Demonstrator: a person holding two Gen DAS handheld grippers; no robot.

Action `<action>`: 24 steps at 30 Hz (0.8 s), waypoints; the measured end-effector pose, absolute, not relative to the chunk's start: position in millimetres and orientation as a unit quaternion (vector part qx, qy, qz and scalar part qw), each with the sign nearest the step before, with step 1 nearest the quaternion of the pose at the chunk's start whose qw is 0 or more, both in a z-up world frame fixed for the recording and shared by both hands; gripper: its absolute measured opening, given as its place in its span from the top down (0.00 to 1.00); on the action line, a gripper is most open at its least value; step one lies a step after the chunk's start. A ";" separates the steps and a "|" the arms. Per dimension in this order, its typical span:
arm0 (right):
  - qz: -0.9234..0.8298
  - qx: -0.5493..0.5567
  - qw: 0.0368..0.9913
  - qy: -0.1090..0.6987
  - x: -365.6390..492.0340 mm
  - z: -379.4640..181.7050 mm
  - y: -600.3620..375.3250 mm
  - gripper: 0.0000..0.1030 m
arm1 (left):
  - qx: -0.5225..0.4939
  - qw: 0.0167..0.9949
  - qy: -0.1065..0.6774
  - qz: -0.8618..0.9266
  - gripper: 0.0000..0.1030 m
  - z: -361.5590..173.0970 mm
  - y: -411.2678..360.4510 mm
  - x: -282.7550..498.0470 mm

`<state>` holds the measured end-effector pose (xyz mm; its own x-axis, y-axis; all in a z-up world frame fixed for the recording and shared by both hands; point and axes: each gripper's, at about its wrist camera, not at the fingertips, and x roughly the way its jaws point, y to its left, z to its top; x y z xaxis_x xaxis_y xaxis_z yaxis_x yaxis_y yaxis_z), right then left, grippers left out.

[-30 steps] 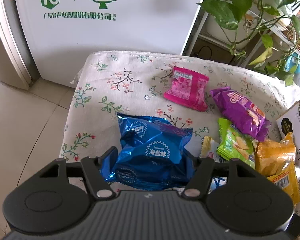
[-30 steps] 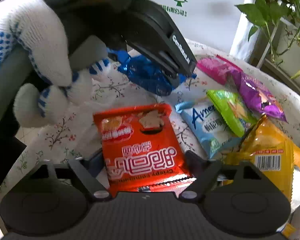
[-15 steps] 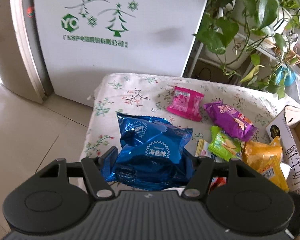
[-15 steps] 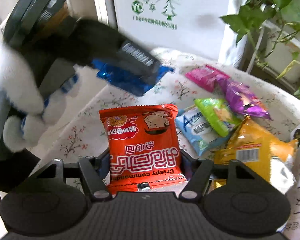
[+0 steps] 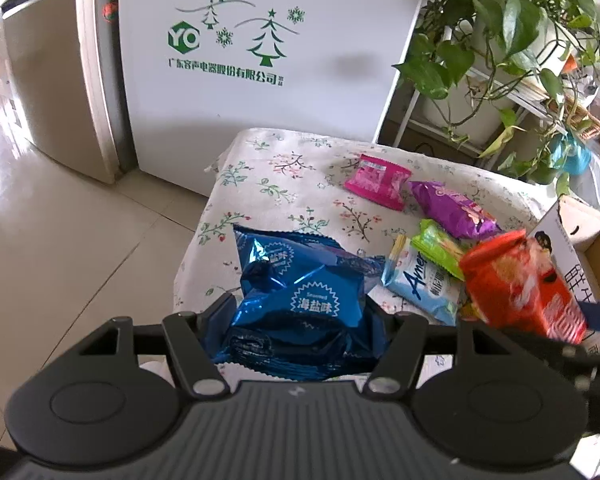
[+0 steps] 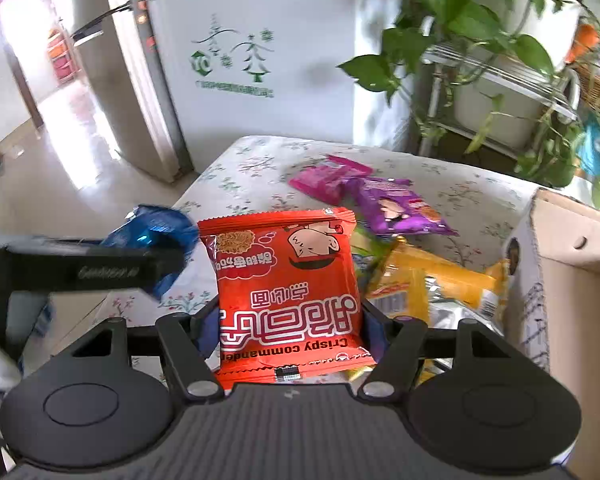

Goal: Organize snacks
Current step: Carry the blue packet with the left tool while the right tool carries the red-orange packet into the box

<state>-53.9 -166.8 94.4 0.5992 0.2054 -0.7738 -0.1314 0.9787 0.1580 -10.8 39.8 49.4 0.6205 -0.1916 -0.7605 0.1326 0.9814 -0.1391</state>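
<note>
Seven snack packets show across the two views. The left gripper (image 5: 300, 320) is clamped on one blue packet (image 5: 300, 292), low in the centre of the left wrist view, held above the flowered tablecloth (image 5: 276, 184); its white starburst label reads 海盐味, upright to this camera, and its long axis runs up the frame away from the camera. The right gripper (image 6: 288, 328) has its jaws pressed on the sides of one red packet (image 6: 284, 280), low in the centre of the right wrist view; these jaws were closing within the last second. The red packet's print is upside down to the camera, with "Crispy commander" readable along the near edge, and its long axis also runs up the frame.

On the cloth lie one pink packet (image 5: 378, 182), one purple packet (image 5: 454, 210), one green packet (image 5: 440, 246), one pale blue packet (image 5: 424, 284) lettered "Ame…", and one yellow packet (image 6: 436, 288). One cardboard box (image 6: 572, 272) stands at the right edge. Behind, one white appliance (image 5: 260, 52) bears a green "YO" mark, trees, snowflakes and Chinese lettering too small to read surely. Potted plants (image 5: 500, 28) fill the upper right.
</note>
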 end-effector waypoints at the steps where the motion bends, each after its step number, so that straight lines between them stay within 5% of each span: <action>1: 0.092 0.046 0.893 0.437 -54.4 95.7 -169.4 0.28 | -0.036 0.900 0.425 -0.089 0.37 50.5 38.7 -14.7; 24: 0.000 0.139 0.912 0.385 -75.8 143.9 -266.5 0.28 | -0.042 0.907 0.392 -0.148 0.37 100.5 -64.5 -52.3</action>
<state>-75.8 -266.5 143.9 0.7036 0.1076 -0.7024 0.1071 0.9611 0.2545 -52.3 -64.5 100.5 0.6490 -0.3009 -0.6987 0.2357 0.9528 -0.1914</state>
